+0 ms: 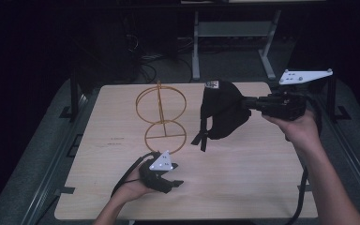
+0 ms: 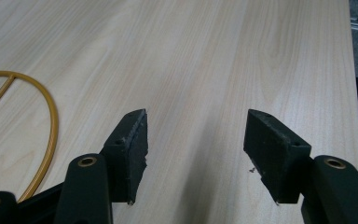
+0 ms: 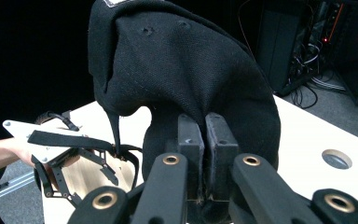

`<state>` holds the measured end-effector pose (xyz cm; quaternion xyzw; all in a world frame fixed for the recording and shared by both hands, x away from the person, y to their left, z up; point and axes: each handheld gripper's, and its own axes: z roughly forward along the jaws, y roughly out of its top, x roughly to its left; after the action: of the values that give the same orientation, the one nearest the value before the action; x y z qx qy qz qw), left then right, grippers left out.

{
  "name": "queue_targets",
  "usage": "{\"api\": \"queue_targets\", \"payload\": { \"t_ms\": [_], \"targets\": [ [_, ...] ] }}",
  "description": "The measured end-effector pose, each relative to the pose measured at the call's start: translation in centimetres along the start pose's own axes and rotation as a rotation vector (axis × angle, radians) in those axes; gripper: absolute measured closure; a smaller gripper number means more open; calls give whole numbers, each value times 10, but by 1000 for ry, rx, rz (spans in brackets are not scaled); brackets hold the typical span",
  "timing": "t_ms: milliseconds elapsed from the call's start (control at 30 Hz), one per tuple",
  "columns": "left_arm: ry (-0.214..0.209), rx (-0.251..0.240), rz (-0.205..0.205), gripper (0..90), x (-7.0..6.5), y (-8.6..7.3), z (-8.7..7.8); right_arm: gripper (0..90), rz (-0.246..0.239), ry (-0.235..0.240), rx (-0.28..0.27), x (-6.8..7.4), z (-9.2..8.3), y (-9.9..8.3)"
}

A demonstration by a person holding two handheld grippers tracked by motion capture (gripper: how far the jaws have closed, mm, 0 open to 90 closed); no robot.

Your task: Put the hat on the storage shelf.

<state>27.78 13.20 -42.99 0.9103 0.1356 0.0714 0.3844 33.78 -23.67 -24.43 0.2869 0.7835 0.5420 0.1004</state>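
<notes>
While the left gripper [image 2: 193, 140] gapes wide, the right gripper [image 3: 204, 135] pinches a black woven cap [image 3: 186, 70].

Pale wooden table [image 1: 243, 183] with a gold wire stand [image 1: 161, 117].

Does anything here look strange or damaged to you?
Only slightly: the black fabric cap hangs crumpled from the right gripper, straps dangling, and the left gripper's pads look chipped at their edges. The gold wire stand stands upright.
</notes>
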Motion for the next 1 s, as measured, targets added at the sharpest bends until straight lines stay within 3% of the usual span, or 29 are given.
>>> {"api": "queue_targets", "payload": {
  "t_ms": [100, 667, 1000],
  "targets": [
    [2, 16, 16, 395, 1, 0, 0, 864, -7, 4, 1, 2, 4, 7],
    [-8, -13, -11, 393, 4, -2, -2, 863, -55, 47, 14, 14, 37, 49],
    [-7, -17, -5, 393, 6, -2, -6, 863, -73, 70, 33, 19, 61, 70]
  ]
}}
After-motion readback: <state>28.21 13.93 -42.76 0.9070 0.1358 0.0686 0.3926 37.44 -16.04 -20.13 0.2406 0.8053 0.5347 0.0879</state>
